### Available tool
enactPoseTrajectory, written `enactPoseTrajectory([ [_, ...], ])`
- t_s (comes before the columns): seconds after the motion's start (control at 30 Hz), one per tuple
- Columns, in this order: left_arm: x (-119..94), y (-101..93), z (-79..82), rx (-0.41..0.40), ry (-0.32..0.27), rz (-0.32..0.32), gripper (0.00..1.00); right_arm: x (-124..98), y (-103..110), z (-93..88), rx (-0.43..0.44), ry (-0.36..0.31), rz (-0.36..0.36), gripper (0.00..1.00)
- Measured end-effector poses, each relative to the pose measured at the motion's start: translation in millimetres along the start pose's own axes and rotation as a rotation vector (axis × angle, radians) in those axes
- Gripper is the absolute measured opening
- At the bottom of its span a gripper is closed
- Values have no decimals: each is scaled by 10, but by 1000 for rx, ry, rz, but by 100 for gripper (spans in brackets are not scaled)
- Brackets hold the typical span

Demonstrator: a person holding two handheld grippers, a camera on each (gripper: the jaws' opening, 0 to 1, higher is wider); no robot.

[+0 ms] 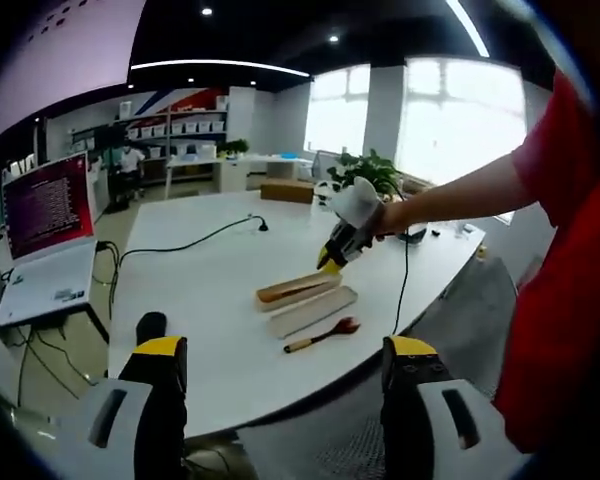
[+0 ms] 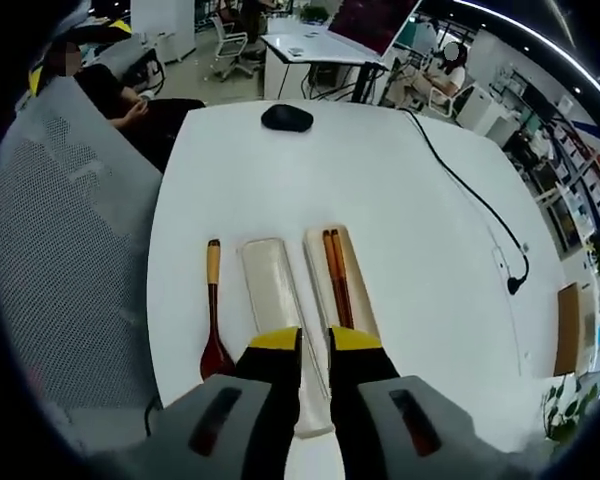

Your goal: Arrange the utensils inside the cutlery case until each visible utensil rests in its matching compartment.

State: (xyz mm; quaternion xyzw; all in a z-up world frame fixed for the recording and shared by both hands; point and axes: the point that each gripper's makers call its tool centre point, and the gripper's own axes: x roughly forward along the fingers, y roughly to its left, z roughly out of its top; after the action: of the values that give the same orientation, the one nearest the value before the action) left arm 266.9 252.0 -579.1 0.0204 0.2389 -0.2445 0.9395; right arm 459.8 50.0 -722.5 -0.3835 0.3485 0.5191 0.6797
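Right tool (image 2: 315,345): jaws nearly together, narrow gap between the 2 yellow tips, nothing gripped; it hangs over the near ends of the case parts. Just ahead of the tips lie 2 long parts side by side on the white worktop (image 2: 400,200): the case base (image 2: 348,285) ahead and slightly right, with the chopsticks (image 2: 336,272) already lying lengthwise in it; the pale lid (image 2: 272,290) ahead and slightly left, its near end under the jaws. Left of the lid, apart from it, the spoon (image 2: 213,315) rests on the bare worktop, bowl toward the tool, handle pointing away. Farther off, a black mouse (image 2: 287,118).

Judgement: spoon not yet in the case, so that is the step in hand. To do it well: widen the jaws first, shift left, grip the spoon on the handle mid-length, keep it level, lay it beside the chopsticks without nudging them.

Left tool (image 1: 285,365): jaws spread wide, empty, held back off the worktop edge; case well ahead of it.
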Motion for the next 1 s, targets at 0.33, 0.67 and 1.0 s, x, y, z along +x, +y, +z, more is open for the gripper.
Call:
enactPoseTrajectory([
  [0.33, 17, 23, -11, 5, 3, -11, 81, 106, 310, -81, -11, 19, 42, 6],
  [0.67, 26, -2, -22, -23, 4, -28, 81, 202, 480, -133, -23, 37, 77, 6],
  [1.0, 8, 33, -62, -31, 8, -14, 81, 336, 665, -199, -12, 54, 116, 8],
])
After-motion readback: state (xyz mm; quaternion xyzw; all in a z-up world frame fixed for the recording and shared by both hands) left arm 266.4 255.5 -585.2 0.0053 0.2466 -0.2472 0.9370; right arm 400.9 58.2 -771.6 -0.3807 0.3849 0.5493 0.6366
